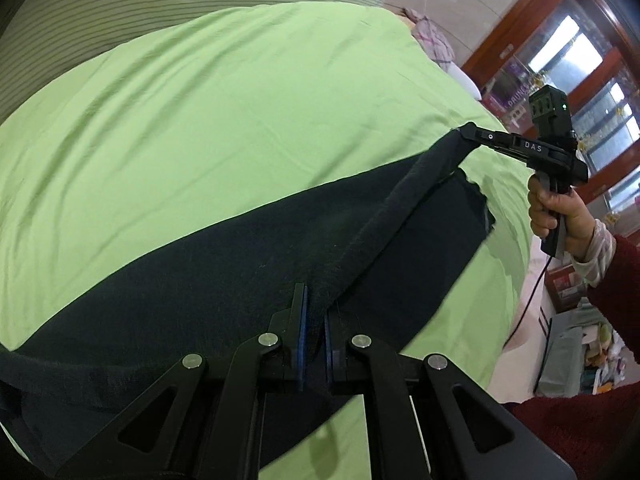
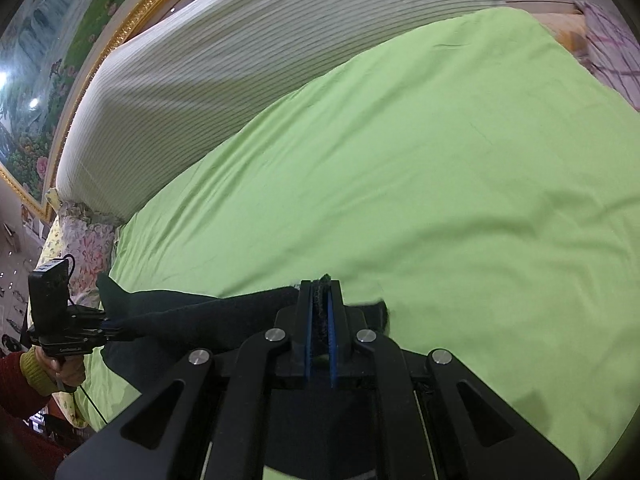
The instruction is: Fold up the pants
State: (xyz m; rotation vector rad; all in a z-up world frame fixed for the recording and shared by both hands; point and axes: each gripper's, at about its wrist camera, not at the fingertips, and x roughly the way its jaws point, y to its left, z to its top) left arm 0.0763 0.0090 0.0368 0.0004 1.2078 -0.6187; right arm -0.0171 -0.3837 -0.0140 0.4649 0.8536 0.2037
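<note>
Dark, near-black pants lie stretched across a green bedsheet. My left gripper is shut on the near edge of the pants. My right gripper is shut on the far end of the same edge, and the fabric hangs taut between the two, lifted off the bed. In the right wrist view the right gripper pinches a fold of the dark cloth, and the pants run left to the left gripper, held by a hand.
A striped white bolster lies along the far side of the bed below a gold-framed painting. Floral pillows sit at the left. A plaid cloth lies at the bed's far end. Wooden-framed windows stand beyond.
</note>
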